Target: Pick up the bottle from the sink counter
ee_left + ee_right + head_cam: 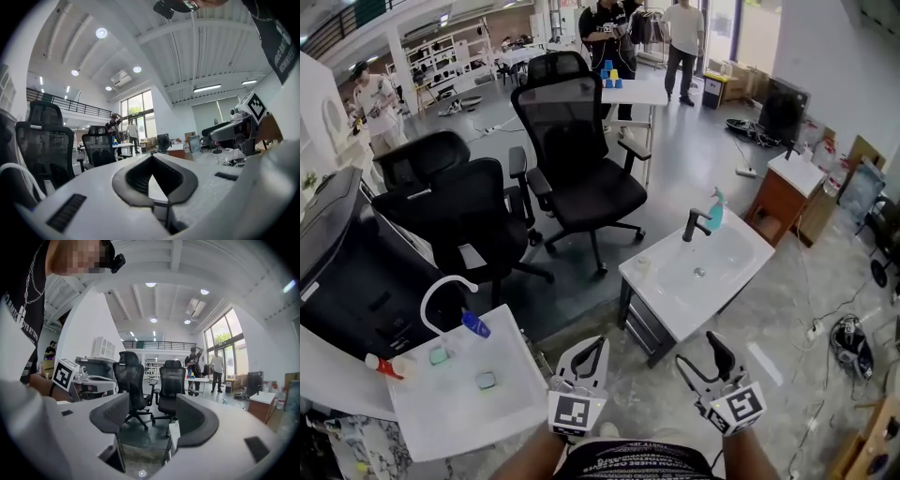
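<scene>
A teal spray bottle (714, 210) stands upright beside the black faucet (695, 225) at the far edge of the white sink counter (661, 298) ahead of me. A second, blue bottle (474, 324) lies by the white faucet of another sink counter (511, 394) at lower left. Both grippers hover low in front of my body, well short of either bottle. The left gripper (591, 354) (151, 159) has its fingertips together with nothing between them. My right gripper (703, 361) (152, 405) stands open and empty, with only floor and chairs showing through the gap.
Three black office chairs (581, 159) stand behind the sinks. A red-capped bottle (380, 366) and small teal items lie on the left counter. A wooden cabinet (783, 192) is at the right, with cables and a device (851, 342) on the floor. People stand far back.
</scene>
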`<state>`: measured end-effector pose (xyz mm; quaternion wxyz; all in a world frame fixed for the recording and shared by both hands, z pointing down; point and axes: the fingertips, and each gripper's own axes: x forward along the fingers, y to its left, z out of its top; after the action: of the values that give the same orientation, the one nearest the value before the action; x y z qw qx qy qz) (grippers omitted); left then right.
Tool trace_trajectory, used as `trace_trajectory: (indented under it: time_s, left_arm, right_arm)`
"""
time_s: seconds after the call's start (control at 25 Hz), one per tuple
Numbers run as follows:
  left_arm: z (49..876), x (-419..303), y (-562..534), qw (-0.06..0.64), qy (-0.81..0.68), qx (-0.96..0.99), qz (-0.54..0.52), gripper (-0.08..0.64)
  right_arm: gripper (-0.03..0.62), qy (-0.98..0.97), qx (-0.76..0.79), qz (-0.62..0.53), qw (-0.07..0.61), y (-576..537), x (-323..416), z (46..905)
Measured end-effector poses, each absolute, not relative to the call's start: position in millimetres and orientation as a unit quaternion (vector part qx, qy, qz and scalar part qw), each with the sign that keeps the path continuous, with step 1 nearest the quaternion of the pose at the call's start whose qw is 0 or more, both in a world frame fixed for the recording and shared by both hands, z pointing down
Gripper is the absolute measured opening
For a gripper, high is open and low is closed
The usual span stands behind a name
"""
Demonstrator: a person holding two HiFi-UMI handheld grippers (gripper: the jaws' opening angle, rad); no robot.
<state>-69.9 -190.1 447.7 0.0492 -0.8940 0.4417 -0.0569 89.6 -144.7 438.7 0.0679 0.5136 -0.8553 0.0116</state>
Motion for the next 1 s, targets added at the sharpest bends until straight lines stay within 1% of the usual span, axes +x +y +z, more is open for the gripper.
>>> trace_trajectory:
  time_s: [0.16, 0.52, 0.72, 1.0]
  left_arm:
    - [452, -61, -200, 0.053, 0.425, -0.903, -0.042, 0.000]
    - [463, -47, -235, 0.048, 0.439, -0.896, -0.056, 0.000]
    - [460, -42, -268, 0.022, 0.464, -0.883, -0.064, 0.000]
    - [459, -22, -324, 0.029, 0.496, -0.865, -0.066, 0.000]
  right_arm:
    - [0.290, -0.848, 0.526, 0.011, 0.064, -149, 104, 434]
    - [0.291, -0.854, 0.517, 0.022, 0.044, -190, 130, 442]
    - [0.295, -0.866, 0.497, 0.029, 0.032, -234, 140, 447]
    - [0.298, -0.885, 0.462, 0.042, 0.035, -301, 160, 458]
